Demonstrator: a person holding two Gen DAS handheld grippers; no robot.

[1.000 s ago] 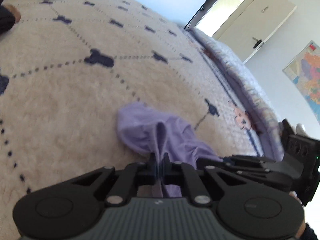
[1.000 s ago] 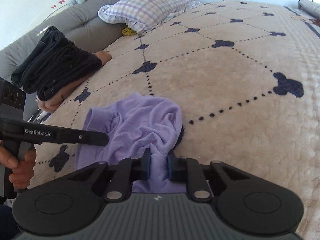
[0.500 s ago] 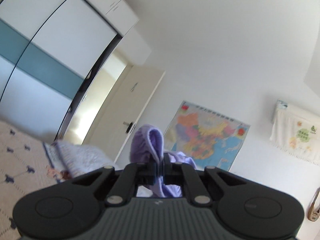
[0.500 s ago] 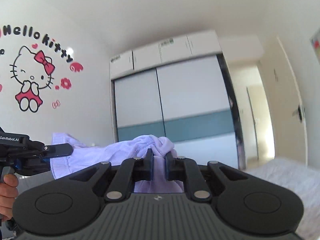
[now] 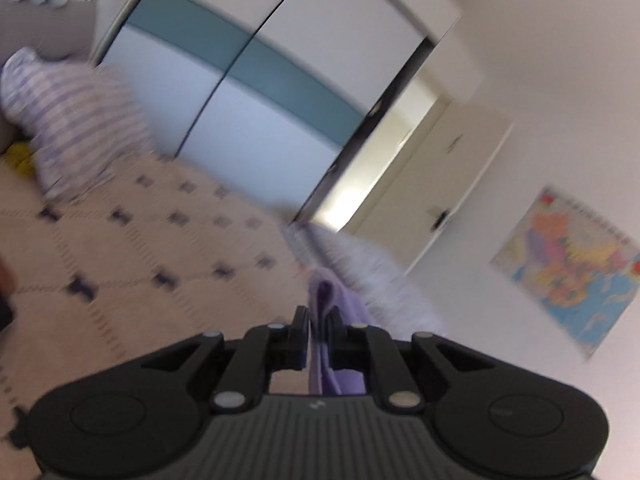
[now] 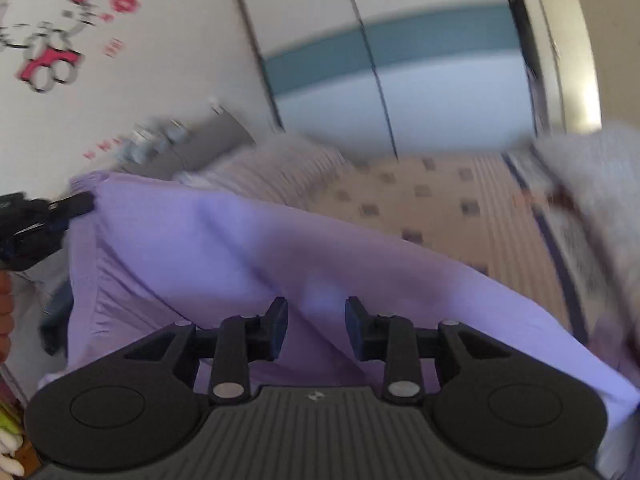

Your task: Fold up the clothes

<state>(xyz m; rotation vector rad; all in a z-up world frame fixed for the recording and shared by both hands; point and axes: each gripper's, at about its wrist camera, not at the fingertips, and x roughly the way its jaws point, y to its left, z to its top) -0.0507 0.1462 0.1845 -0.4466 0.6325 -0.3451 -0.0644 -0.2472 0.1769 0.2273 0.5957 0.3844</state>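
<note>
Your purple garment (image 6: 248, 248) hangs spread above the bed (image 5: 132, 264), unfolded: left claw (image 5: 319, 326) and right claw (image 6: 316, 318) both opening, cloth between each, no fold made yet.

Motion blur smears the striped pillow (image 5: 76, 128) and wall map (image 5: 576, 276).
</note>
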